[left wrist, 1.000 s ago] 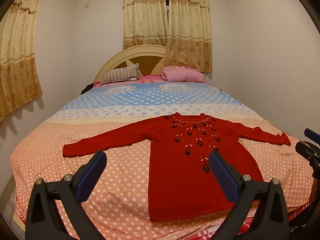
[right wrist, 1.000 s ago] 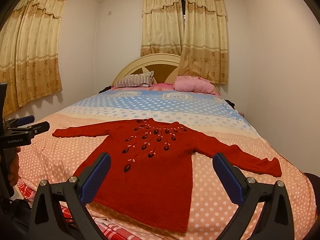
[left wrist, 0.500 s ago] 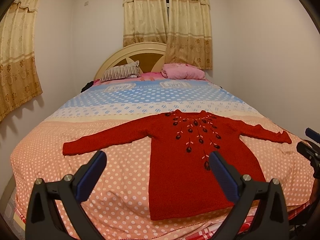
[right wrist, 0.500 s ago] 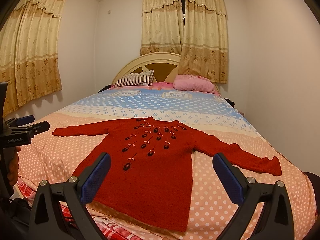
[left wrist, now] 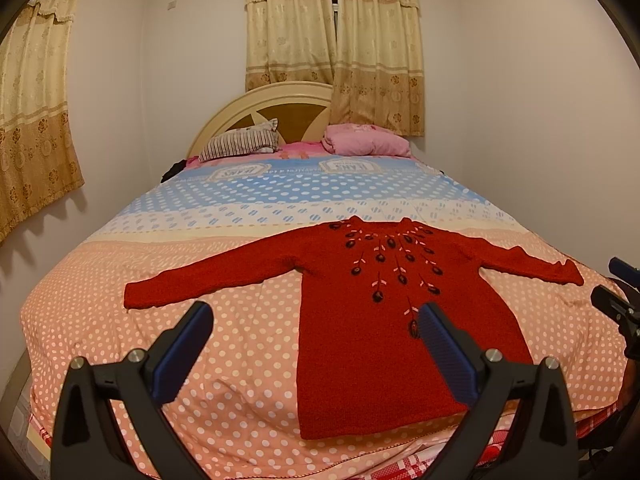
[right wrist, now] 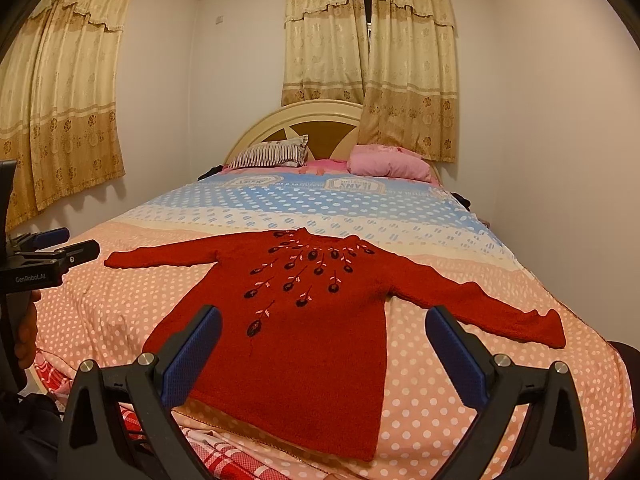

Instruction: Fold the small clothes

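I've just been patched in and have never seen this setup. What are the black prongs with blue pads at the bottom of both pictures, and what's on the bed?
Those are hand-held tongs, one in each of a person's hands, each with a camera looking along its fingers. One picture looks from the left tongs, the other from the right tongs. Both are open and hold nothing. On the polka-dot bedspread a red knitted sweater with dark embroidered flowers lies flat, sleeves spread, unfolded.
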